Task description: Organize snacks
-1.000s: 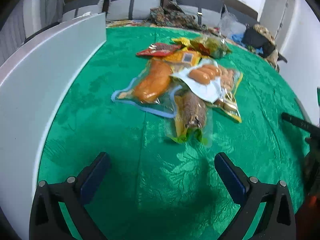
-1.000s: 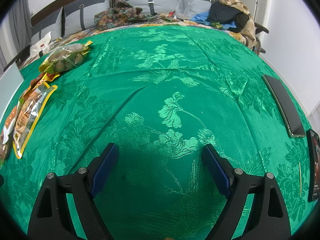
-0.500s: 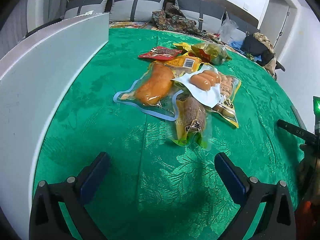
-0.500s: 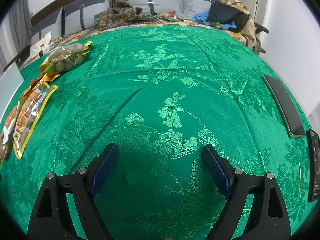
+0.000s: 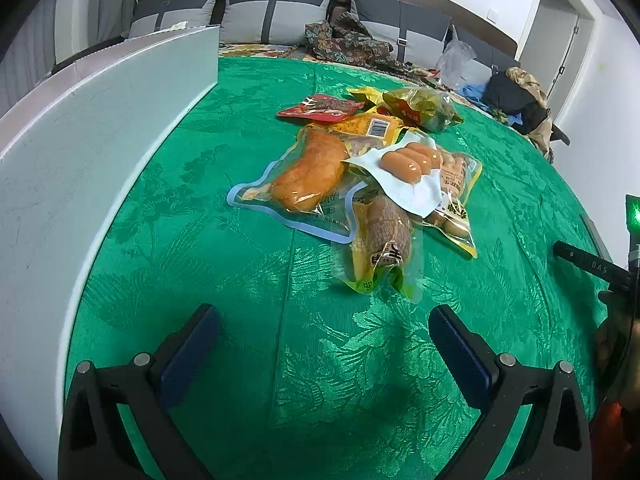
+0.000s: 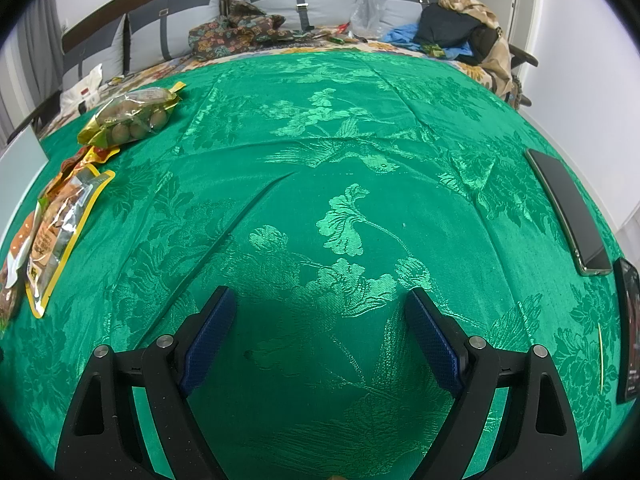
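Snacks (image 5: 368,176) are lying heaped on the green worktop (image 5: 248,264) beside a white box (image 5: 80,152), ahead of the left gripper (image 5: 320,344); both it and the right gripper (image 6: 320,332) are gaping apart, holding nothing.

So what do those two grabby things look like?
Both look alike. The left gripper has two black plastic arms that spread in a V, each with round silver screws and a flat dark blue pad on the inner face of its fingers. The right gripper is the same, and its blue pads have a fine bumpy texture. No cables or sleeves show.
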`<state>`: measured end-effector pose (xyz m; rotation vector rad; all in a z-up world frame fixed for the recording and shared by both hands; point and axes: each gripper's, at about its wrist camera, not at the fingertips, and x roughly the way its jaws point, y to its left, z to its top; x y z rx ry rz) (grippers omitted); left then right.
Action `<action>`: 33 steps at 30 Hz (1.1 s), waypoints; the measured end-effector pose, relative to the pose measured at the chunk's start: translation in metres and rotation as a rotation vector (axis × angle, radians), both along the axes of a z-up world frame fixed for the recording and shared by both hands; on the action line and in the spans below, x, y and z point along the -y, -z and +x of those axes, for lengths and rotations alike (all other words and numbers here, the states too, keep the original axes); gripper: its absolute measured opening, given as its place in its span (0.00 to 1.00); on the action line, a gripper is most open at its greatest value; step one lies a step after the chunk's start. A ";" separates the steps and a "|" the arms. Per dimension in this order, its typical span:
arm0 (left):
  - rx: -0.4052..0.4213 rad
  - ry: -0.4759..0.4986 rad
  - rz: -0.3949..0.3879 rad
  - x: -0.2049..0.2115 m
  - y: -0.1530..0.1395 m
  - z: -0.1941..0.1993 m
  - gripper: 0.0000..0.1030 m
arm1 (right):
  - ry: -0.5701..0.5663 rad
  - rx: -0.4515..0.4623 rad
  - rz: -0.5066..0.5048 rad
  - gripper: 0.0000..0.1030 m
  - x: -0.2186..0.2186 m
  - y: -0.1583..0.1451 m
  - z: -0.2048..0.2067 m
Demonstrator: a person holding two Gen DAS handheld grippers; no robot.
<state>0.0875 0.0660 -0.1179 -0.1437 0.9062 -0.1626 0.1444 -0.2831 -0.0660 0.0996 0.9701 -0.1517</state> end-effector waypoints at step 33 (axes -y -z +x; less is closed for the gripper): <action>-0.003 0.009 -0.007 -0.002 0.001 0.001 1.00 | 0.000 -0.001 0.000 0.87 0.000 -0.001 -0.001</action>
